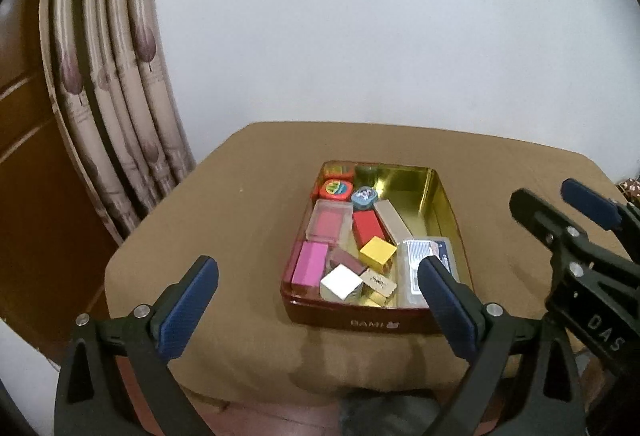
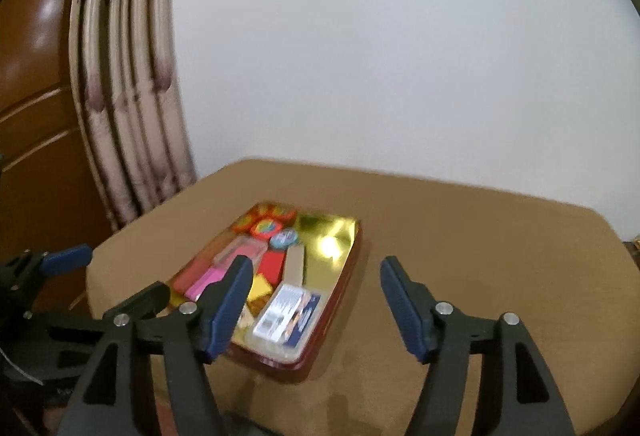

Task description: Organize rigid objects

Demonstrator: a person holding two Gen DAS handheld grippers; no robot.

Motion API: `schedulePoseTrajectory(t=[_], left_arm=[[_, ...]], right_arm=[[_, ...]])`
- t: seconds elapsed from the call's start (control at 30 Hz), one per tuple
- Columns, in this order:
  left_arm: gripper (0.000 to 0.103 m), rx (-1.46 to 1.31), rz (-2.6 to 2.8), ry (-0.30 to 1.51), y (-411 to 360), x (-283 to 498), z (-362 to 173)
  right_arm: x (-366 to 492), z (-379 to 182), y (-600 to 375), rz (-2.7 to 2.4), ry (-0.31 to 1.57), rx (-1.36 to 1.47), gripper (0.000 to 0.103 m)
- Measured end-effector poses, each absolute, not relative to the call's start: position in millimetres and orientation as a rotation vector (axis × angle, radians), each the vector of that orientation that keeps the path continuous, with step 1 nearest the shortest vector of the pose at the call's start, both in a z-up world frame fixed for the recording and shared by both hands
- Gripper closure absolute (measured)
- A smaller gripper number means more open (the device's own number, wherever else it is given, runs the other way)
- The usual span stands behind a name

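While both hover near the tin (image 1: 348,316) — left gripper (image 1: 316,300) fingers apart | right gripper (image 2: 316,300) fingers apart.

glossy gold-lined metal tin (image 1: 436,196) on matt brown cloth (image 1: 224,204), glossy wood door (image 2: 36,48).

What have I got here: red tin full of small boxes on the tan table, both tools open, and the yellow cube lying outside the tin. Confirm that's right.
One thing is wrong: the yellow cube lies inside the red tin, among the other small boxes, not outside it. The left wrist view shows this. The rest stands: the tin sits on the tan table, and the left tool and right tool are both open.
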State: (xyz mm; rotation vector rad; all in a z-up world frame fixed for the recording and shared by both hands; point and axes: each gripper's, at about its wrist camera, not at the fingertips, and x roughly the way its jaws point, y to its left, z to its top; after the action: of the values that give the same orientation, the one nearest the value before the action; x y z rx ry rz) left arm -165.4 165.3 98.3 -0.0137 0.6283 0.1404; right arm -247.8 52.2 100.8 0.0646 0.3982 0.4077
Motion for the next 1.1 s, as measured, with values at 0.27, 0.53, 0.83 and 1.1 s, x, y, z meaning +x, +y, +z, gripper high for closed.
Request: schedulePoseTrajectory(t=[0.27, 0.53, 0.83, 1.1], left_arm=[[0.004, -0.018, 0.123, 0.590, 174, -166, 95], [0.004, -0.053, 0.130, 0.590, 185, -167, 95], [0.004, -0.079, 0.130, 0.571, 197, -171, 97], [0.004, -0.074, 0.131, 0.558, 193, -173, 95]], right_arm=[[-254, 97, 50, 0.307, 0.379, 0.177, 0.030], [-248, 93, 47, 0.291, 0.399, 0.248, 0.030], [-262, 85, 59, 0.256, 0.327, 0.237, 0.029], [-265, 87, 65, 0.164, 0.306, 0.168, 0.029]])
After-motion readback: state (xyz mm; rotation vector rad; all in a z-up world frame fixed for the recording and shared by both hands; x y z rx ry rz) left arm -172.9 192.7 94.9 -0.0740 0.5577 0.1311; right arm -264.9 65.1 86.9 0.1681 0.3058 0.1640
